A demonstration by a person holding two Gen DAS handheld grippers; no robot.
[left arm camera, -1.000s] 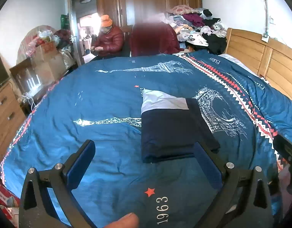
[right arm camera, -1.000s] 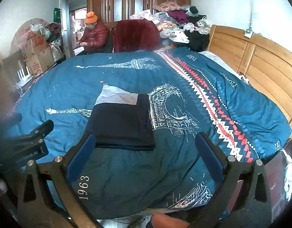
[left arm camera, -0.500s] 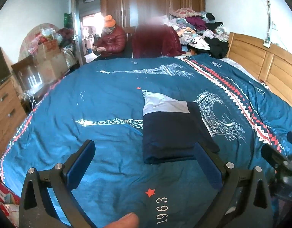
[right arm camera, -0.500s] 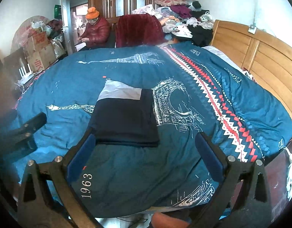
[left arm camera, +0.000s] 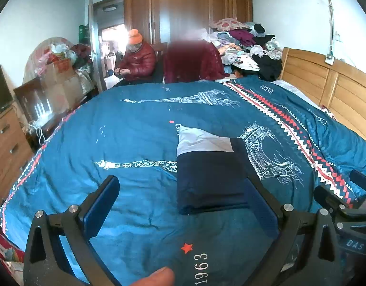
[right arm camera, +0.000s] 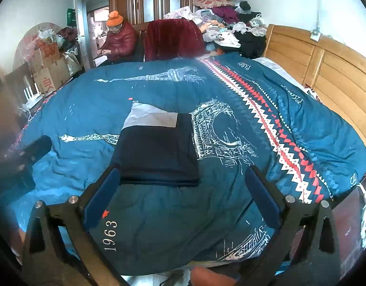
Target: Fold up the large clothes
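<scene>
A navy and white garment (left arm camera: 208, 178) (right arm camera: 156, 149) lies folded into a neat rectangle on the blue bedspread (left arm camera: 135, 143) (right arm camera: 159, 214), its white part at the far end. My left gripper (left arm camera: 183, 205) is open over the near part of the bed, its right finger level with the garment's near right corner, nothing between the fingers. My right gripper (right arm camera: 183, 195) is also open and holds nothing; its left finger sits by the garment's near left corner. The right gripper shows at the right edge of the left wrist view (left arm camera: 345, 205).
A wooden headboard (left arm camera: 326, 88) (right arm camera: 326, 71) runs along the right. A pile of clothes (left arm camera: 245, 40) (right arm camera: 226, 23) sits at the far end. A person in a red jacket (left arm camera: 137, 59) (right arm camera: 118, 40) sits beyond the bed. Boxes (right arm camera: 49, 71) and a dresser (left arm camera: 6, 147) stand on the left.
Both open grippers have drifted slightly, with the garment lower and nearer in both views. The garment has not moved on the bed.
</scene>
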